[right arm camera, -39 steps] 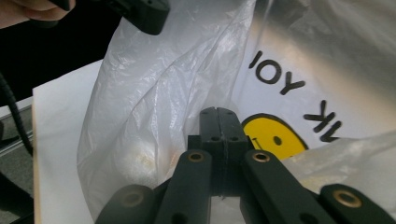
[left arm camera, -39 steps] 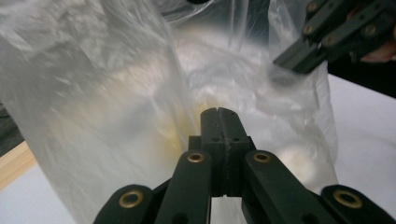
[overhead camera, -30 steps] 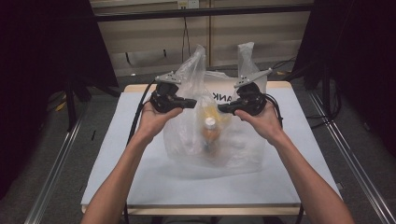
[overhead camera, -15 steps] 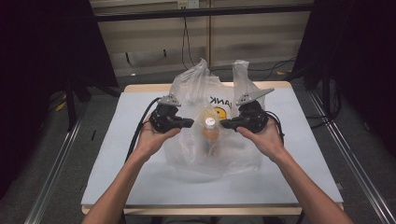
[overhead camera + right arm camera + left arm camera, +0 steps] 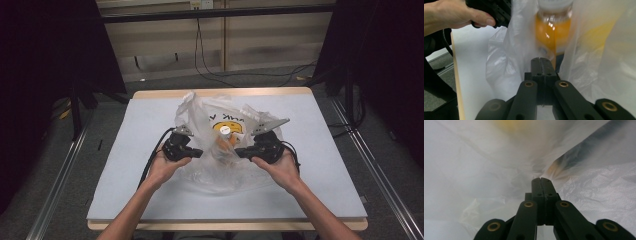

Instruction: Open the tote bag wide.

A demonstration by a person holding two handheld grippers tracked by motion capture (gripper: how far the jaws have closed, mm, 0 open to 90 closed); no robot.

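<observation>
Closed hand-held gripper (image 5: 540,180) against plastic bag (image 5: 474,170)

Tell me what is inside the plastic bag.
Inside the plastic bag stands a bottle of orange liquid with a white cap. Its base and anything behind it are covered by crumpled plastic.

plastic bag (image 5: 225,120) | dark print above a yellow smiley; letters too crumpled to read

A thin, translucent white plastic bag (image 5: 220,150) with a yellow smiley print lies crumpled at the table's (image 5: 125,190) centre. Inside stands a bottle (image 5: 226,137) of orange liquid, upright with a white cap, its print at twelve o'clock.
</observation>
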